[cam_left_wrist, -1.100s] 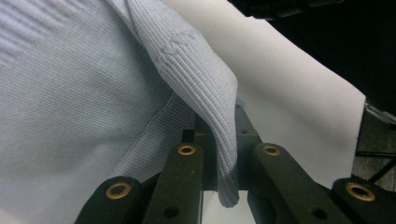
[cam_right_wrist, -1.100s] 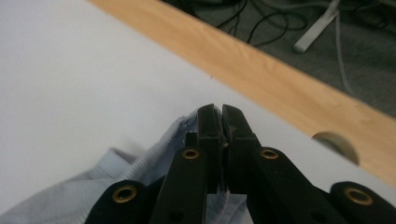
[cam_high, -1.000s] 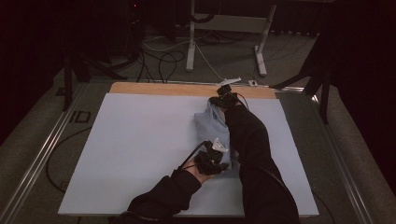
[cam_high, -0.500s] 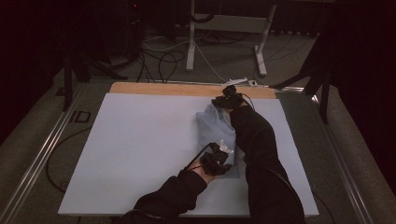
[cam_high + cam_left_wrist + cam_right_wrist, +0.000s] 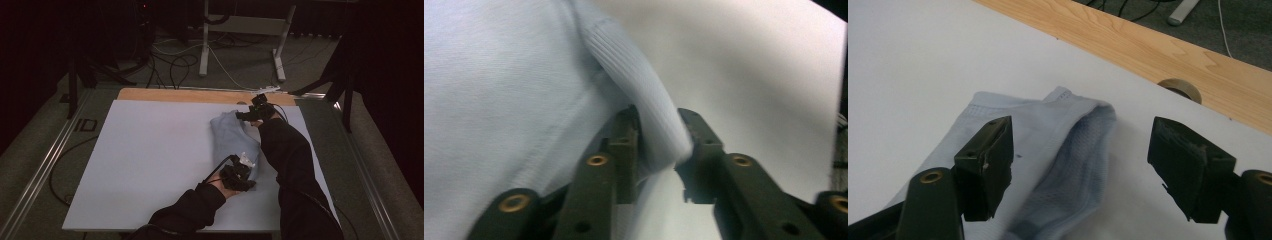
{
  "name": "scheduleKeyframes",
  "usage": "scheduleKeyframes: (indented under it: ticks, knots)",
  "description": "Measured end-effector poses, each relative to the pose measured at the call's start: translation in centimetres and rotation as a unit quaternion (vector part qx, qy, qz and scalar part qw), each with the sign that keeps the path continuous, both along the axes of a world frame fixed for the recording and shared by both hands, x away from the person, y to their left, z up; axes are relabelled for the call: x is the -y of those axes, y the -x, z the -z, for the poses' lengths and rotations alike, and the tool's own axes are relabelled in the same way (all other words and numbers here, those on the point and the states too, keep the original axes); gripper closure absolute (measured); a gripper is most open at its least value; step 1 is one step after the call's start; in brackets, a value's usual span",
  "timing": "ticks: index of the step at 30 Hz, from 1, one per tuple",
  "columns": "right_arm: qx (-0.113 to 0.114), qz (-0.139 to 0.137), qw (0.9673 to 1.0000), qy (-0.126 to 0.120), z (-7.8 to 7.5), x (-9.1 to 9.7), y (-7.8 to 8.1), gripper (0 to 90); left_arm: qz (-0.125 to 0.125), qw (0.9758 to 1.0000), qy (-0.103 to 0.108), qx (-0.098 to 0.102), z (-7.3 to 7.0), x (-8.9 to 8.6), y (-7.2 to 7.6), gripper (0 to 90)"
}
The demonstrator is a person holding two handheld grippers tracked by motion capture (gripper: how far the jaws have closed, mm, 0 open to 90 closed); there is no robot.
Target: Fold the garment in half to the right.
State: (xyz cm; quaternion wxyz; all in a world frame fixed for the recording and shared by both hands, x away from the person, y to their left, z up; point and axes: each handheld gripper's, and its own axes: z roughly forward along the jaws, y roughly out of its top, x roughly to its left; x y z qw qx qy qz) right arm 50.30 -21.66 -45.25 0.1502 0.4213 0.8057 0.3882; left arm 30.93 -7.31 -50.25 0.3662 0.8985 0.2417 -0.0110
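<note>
One white surface (image 5: 150,165), filling mid-frame. One pale blue garment (image 5: 232,137), right of centre. Two claws: left claw (image 5: 659,150), lower centre, just loosening, ribbed hem between the jaws; right claw (image 5: 1080,150), just spread wide, clear above the cloth. No legible writing.

Left arm: dark-sleeved, reaching from the table's near edge.
Left gripper (image 5: 243,167): low over the table, jaws narrowly apart and just been opening, ribbed cloth between them.
Right arm: stretched toward the far edge.
Right gripper (image 5: 250,116): near the far edge, jaws wide, just been opening, nothing gripped.
</note>
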Motion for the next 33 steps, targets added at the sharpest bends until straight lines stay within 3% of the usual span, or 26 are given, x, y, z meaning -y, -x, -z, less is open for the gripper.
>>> scheduleKeyframes:
  ticks: [3,6,10,13,14,15,17,18,23,24,27,29,30,31,33]
  knots:
    - [-0.002,-0.01,0.9997,-0.02,-0.3,-0.1,0.2,14.7,0.014,0.9999,0.006,-0.002,0.1,0.3,0.3,60.4]
    - [0.0,-0.016,0.9997,-0.02,-0.4,-0.2,0.4,13.8,0.016,0.9998,0.01,0.0,0.0,0.1,0.5,56.0]
    - [0.007,-0.025,0.9996,-0.015,-0.9,-0.5,0.8,13.1,0.026,0.9992,0.023,0.017,-1.0,-1.0,1.1,49.1]
    - [0.009,-0.027,0.9994,-0.018,-1.2,-0.4,1.1,12.9,0.034,0.9983,0.04,0.026,-1.8,-2.2,1.5,39.6]
    - [0.013,-0.027,0.9995,-0.014,-1.4,-0.4,1.3,11.8,0.034,0.9981,0.044,0.027,-2.0,-2.7,1.6,39.6]
    - [0.02,-0.025,0.9995,-0.007,-1.6,-0.3,1.5,11.1,0.041,0.9971,0.054,0.035,-2.5,-3.9,1.8,32.0]
    - [0.027,-0.027,0.9993,0.004,-1.8,-0.1,1.6,11.0,0.043,0.9965,0.061,0.038,-2.7,-4.5,1.9,25.4]
    - [0.029,-0.025,0.9992,0.009,-1.9,-0.1,1.7,11.1,0.04,0.9957,0.077,0.033,-3.2,-5.6,2.0,22.4]
    - [0.033,-0.025,0.9991,0.011,-2.0,-0.2,1.5,13.3,0.027,0.9947,0.081,0.057,-3.9,-7.5,2.6,9.5]
    - [0.029,-0.024,0.9992,0.012,-2.0,-0.3,1.4,13.6,0.024,0.9935,0.091,0.065,-4.2,-8.5,2.8,5.2]
    - [0.021,-0.02,0.9996,0.004,-1.9,-0.7,1.3,13.7,0.023,0.9922,0.095,0.078,-4.3,-9.6,3.1,0.1]
    - [0.012,-0.024,0.9996,0.003,-1.7,-1.3,1.1,12.7,0.021,0.9893,0.102,0.102,-4.3,-11.5,3.5,0.1]
    - [0.012,-0.024,0.9996,0.003,-1.7,-1.3,1.1,12.7,0.021,0.9893,0.102,0.102,-4.3,-11.5,3.5,0.1]
    - [-0.003,-0.028,0.9996,-0.007,-1.4,-1.7,0.8,11.8,0.004,0.9886,0.112,0.1,-4.0,-13.2,3.6,0.1]
    - [-0.009,-0.028,0.9995,-0.009,-1.3,-1.9,0.6,11.8,-0.007,0.9884,0.115,0.098,-3.8,-14.2,3.7,0.1]
